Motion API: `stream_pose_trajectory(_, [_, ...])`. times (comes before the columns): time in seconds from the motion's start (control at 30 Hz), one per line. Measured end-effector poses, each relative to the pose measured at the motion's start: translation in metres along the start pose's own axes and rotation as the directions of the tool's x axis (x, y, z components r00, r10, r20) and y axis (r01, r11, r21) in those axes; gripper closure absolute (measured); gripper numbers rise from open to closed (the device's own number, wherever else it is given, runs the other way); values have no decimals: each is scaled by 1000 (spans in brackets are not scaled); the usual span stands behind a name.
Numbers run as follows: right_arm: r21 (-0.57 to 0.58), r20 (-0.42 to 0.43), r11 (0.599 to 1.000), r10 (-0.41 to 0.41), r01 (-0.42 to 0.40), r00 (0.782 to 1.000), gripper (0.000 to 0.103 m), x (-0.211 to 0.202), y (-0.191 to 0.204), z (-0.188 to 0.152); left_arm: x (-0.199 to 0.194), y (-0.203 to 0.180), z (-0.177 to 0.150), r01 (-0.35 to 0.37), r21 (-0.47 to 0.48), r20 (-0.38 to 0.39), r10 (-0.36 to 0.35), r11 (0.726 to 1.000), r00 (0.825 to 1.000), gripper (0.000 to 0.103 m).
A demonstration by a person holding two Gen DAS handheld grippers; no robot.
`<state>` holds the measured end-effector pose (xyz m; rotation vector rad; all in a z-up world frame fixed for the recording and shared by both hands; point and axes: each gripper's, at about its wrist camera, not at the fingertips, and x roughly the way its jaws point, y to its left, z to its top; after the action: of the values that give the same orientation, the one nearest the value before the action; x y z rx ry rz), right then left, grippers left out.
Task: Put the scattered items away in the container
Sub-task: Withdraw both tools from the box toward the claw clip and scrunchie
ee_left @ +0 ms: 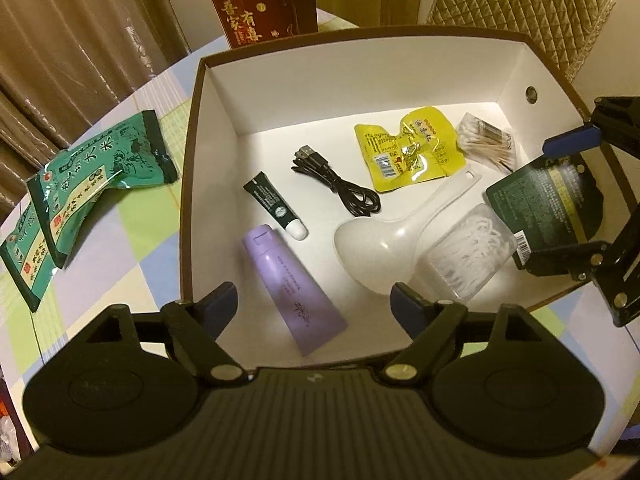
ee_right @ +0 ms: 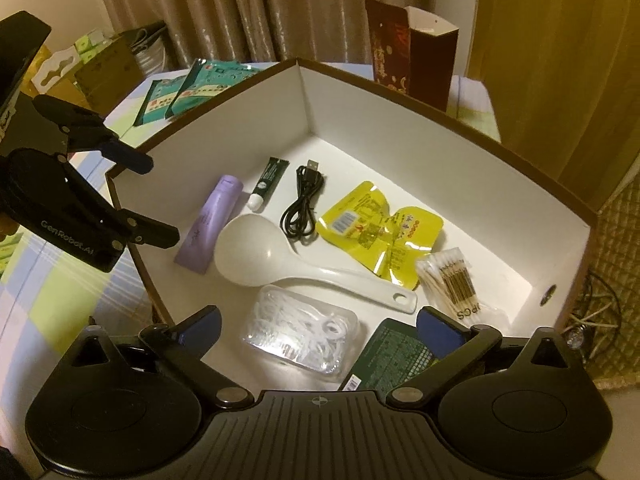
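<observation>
A brown box with white inside (ee_left: 216,92) (ee_right: 340,92) holds a purple tube (ee_left: 292,284) (ee_right: 212,220), a small green tube (ee_left: 276,206), a black USB cable (ee_left: 340,188) (ee_right: 300,204), a yellow packet (ee_left: 412,152) (ee_right: 380,228), a white rice spoon (ee_left: 384,248) (ee_right: 272,252), cotton swabs (ee_left: 488,140) (ee_right: 448,276), a clear floss-pick box (ee_left: 468,256) (ee_right: 300,332) and a dark green packet (ee_left: 548,200) (ee_right: 396,356). Two green rice bags (ee_left: 80,188) (ee_right: 192,88) lie on the table left of the box. My left gripper (ee_left: 312,308) (ee_right: 160,200) is open over the box's near edge. My right gripper (ee_right: 320,328) (ee_left: 576,196) is open around the dark green packet.
A dark red gift bag (ee_left: 264,4) (ee_right: 408,60) stands behind the box. The tablecloth (ee_left: 132,256) is checked in pastel colours. Curtains (ee_left: 72,28) hang behind; a quilted chair (ee_left: 516,4) is at the right.
</observation>
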<state>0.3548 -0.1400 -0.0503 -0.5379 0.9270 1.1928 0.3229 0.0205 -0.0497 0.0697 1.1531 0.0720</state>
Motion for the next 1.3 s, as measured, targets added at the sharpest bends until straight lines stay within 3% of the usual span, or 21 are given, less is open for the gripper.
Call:
stream_pose_trajectory(0.8, [48,57,995,-88,85,995,2,-52,29,-17,-57,-12,-24,-12,5,92,12,1000,996,18])
stream_pose_trajectory(1.3, [55,115,993,-110,104,987,2,-82,74,-39,-103,-13,-68,-2,9,152,1,1000,988,18])
